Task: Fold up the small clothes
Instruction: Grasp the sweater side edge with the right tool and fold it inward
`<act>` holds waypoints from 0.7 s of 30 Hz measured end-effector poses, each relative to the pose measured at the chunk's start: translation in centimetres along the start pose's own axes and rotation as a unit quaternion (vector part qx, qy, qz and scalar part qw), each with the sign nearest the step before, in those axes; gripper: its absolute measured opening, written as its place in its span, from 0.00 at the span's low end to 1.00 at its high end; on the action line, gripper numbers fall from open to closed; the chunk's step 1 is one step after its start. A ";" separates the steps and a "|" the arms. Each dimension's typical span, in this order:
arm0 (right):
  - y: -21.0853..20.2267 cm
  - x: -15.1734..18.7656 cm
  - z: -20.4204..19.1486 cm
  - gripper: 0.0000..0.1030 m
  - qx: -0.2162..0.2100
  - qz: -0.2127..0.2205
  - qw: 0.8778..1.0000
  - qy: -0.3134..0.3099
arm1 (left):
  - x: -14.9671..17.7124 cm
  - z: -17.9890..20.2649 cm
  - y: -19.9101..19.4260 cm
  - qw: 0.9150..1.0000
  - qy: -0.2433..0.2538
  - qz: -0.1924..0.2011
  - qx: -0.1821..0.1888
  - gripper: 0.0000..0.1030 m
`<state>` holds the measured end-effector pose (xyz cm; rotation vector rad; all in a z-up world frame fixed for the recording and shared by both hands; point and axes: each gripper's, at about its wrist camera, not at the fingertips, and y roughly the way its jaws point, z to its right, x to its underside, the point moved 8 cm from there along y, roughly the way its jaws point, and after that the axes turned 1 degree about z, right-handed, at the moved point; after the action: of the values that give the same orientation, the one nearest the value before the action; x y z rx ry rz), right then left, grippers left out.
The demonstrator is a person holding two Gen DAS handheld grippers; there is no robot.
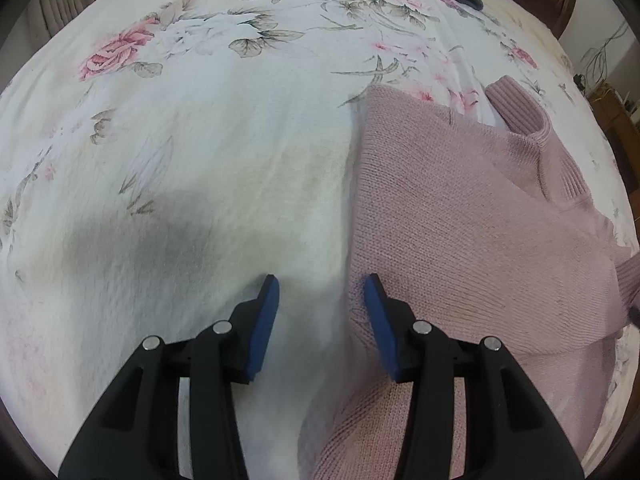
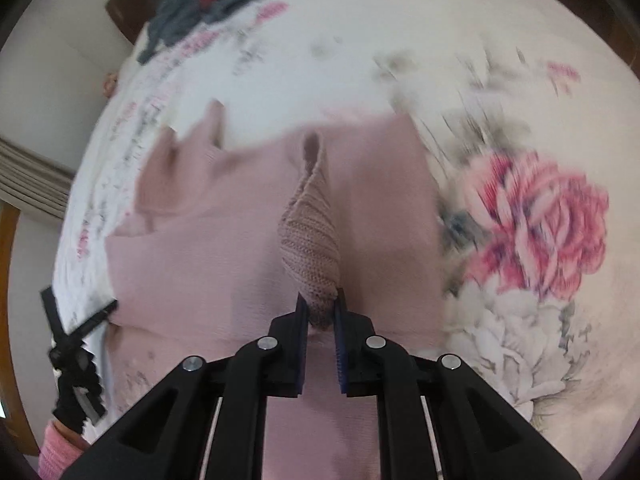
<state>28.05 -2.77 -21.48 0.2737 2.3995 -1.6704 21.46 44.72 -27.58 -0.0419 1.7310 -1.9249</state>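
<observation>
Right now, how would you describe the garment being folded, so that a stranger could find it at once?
Look at the wide bed with the floral sheet. The pink knitted sweater lies spread on it, one fold pinched by the right gripper. Unlike the dark grey and red clothes heaped at the far corner, it is pale pink with a ribbed collar.

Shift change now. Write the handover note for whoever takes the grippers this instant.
Left gripper: open, empty, hovering over the pink sweater's left edge on the floral bedsheet.
Right gripper: shut on a pinched-up fold of the sweater, lifted off the bed.
Done: sweater partly folded, collar visible.
Left: complete this fold, flatten it, then the dark clothes pile at the far end of the bed.
</observation>
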 end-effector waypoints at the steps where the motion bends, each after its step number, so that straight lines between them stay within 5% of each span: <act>1: 0.4 0.5 0.5 0.12 0.003 -0.008 1.000 0.001 | 0.0 0.0 0.0 1.000 0.001 0.000 -0.001 0.44; 5: 0.9 1.1 1.7 0.20 -0.029 -0.013 0.999 0.022 | -0.1 0.1 -0.1 1.000 0.003 -0.003 -0.006 0.44; 8: 0.6 0.3 2.0 0.41 -0.055 -0.010 0.998 0.035 | -0.4 0.5 -1.2 1.000 0.008 0.010 -0.021 0.42; 12: 1.2 -0.7 2.4 0.41 -0.052 -0.014 0.998 0.041 | -1.3 4.1 -3.2 0.998 0.043 0.050 0.000 0.42; 14: 1.7 -1.3 2.7 0.39 -0.046 -0.019 0.998 0.049 | -1.9 6.4 -3.5 0.996 0.063 0.058 0.016 0.43; 18: 1.8 -2.2 3.3 0.13 -0.031 -0.019 0.998 0.051 | -2.7 10.2 -2.2 0.994 0.095 0.045 0.036 0.44; 21: 0.8 -2.1 3.2 0.10 -0.036 -0.014 0.998 0.039 | -2.9 10.5 -0.3 0.995 0.097 0.022 0.031 0.43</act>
<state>30.45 -5.57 -22.74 0.2995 2.5268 -1.6090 27.69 36.36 -24.59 0.2115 1.7760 -2.0046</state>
